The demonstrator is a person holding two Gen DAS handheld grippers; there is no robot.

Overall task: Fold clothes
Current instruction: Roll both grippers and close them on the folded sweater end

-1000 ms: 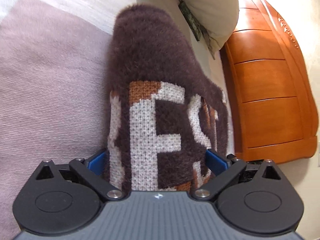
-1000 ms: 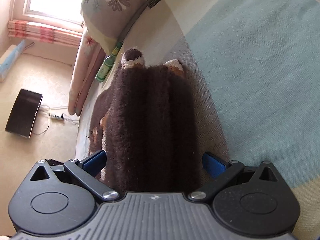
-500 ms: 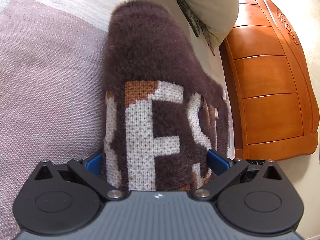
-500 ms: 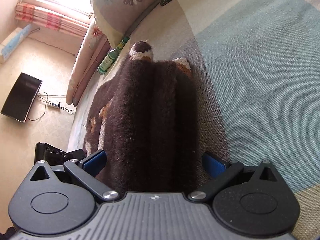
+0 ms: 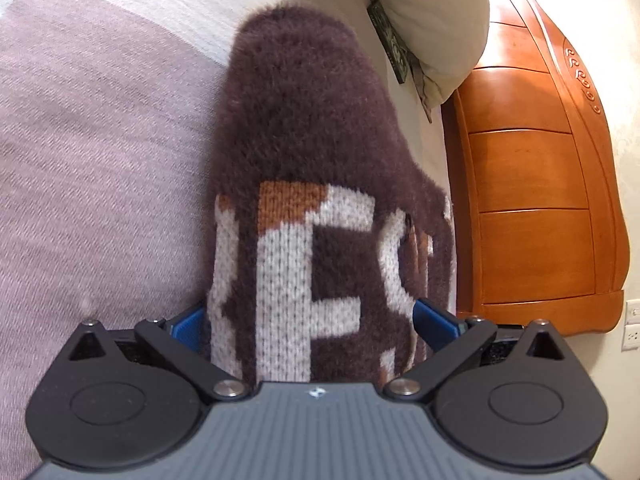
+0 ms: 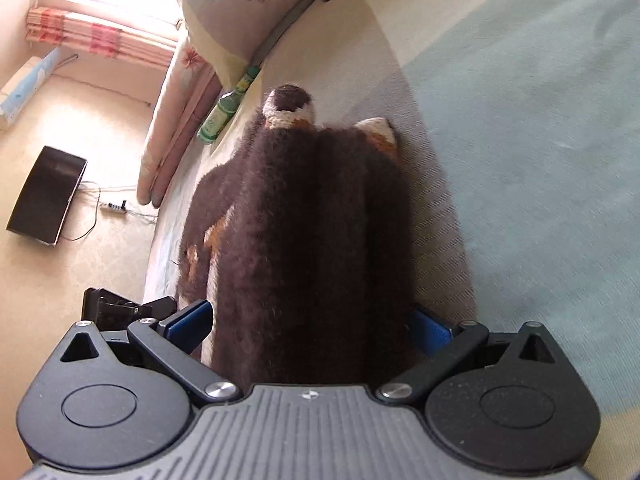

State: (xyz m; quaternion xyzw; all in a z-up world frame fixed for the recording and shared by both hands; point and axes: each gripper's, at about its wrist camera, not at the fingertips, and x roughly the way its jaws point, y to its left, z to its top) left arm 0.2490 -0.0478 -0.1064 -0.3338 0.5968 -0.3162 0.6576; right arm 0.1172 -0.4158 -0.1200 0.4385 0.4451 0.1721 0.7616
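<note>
A fuzzy dark brown sweater (image 5: 308, 120) with white and orange knitted letters lies on the bed, stretching away from me. My left gripper (image 5: 312, 316) holds its lettered end: the jaws stand wide apart and the bunched knit fills the whole gap, hiding the fingertips. My right gripper (image 6: 310, 320) clamps another part of the sweater (image 6: 316, 220), which is gathered into lengthwise ridges between the blue pads (image 6: 188, 320). Two cuffs (image 6: 288, 110) rest at the far end. The left gripper's black body (image 6: 108, 308) shows at the lower left of the right wrist view.
The bedspread has a mauve patch (image 5: 92, 140) and a pale blue one (image 6: 540, 140). Flowered pillows (image 5: 432, 20) and a green bottle (image 6: 222, 114) lie at the head. An orange wooden headboard (image 5: 532, 208) rises on the right. On the floor are a black box (image 6: 46, 192) and a power strip (image 6: 114, 206).
Both views have shifted a little over the bed while the sweater stays fixed between the jaws. The left gripper's body has come into the right wrist view. Jaw widths are unchanged.
</note>
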